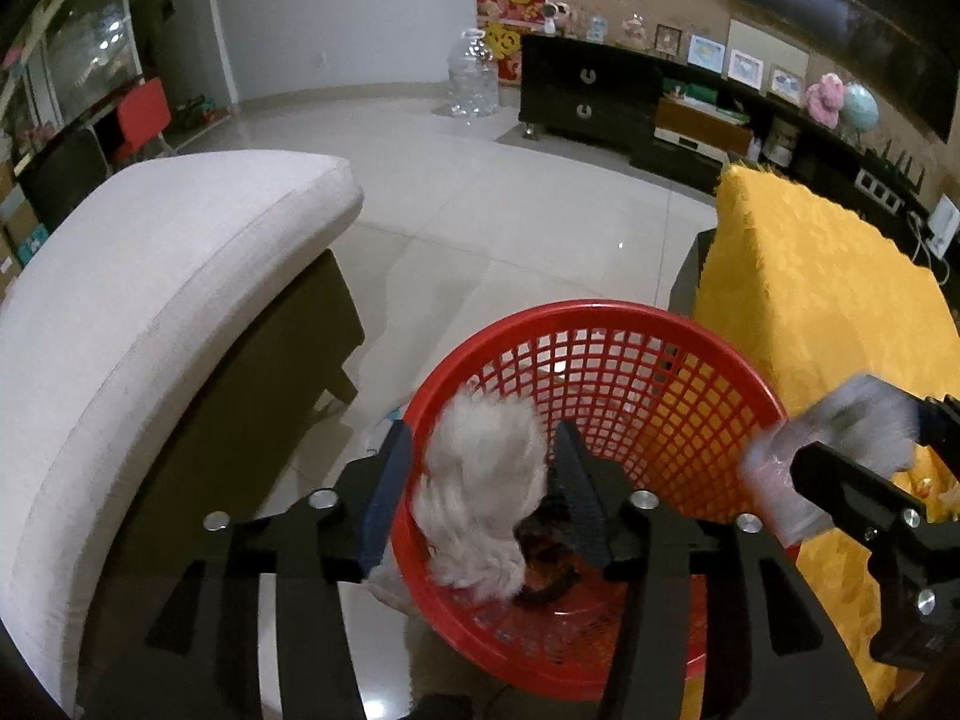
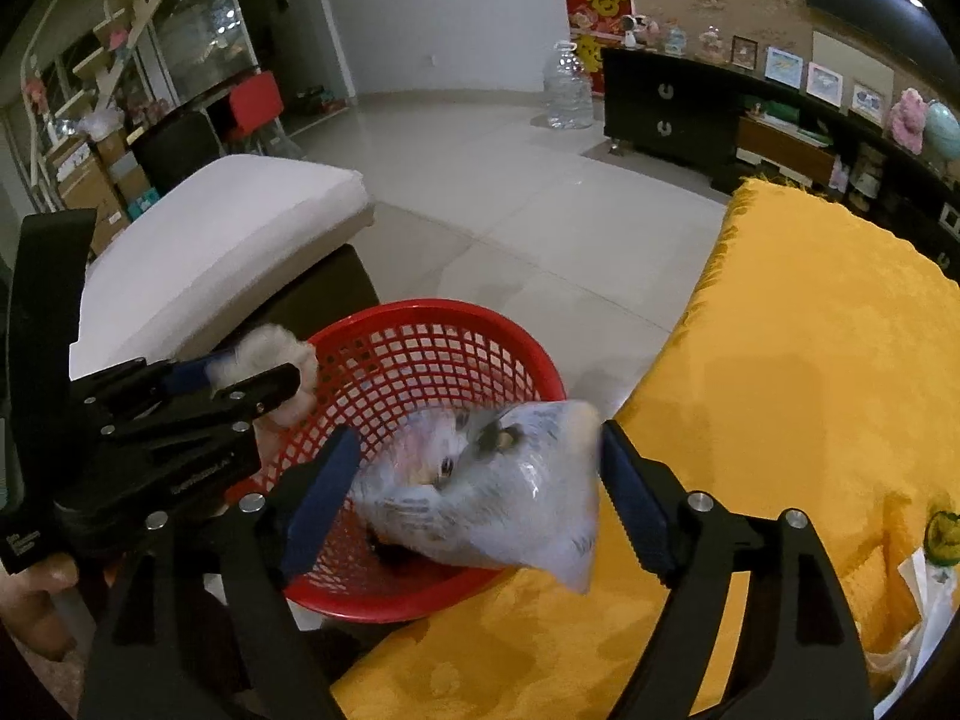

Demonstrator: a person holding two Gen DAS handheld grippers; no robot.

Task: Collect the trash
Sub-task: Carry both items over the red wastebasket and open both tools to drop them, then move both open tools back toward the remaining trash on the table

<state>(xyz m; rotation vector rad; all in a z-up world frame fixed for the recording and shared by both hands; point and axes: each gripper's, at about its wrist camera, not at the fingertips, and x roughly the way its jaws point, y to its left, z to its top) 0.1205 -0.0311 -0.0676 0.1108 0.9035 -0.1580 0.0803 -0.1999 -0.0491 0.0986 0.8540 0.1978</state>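
A red mesh basket [image 1: 636, 360] stands on the floor between a sofa and a yellow-covered table; it also shows in the right wrist view [image 2: 420, 348]. My left gripper [image 1: 480, 468] is over the basket with its jaws apart, and a blurred white crumpled tissue [image 1: 486, 492] sits between them, seemingly loose. My right gripper [image 2: 480, 480] is over the basket's right rim with its jaws wide apart, and a blurred clear plastic bag of scraps [image 2: 498, 486] hangs between them. Dark trash [image 1: 540, 546] lies in the basket bottom.
A white sofa cushion [image 1: 150, 300] is on the left. The yellow tablecloth [image 2: 780, 360] covers the table on the right, with a tissue and a green scrap [image 2: 942, 531] near its right edge. A black TV cabinet [image 1: 600, 96] and a water jug [image 1: 474, 72] stand far back.
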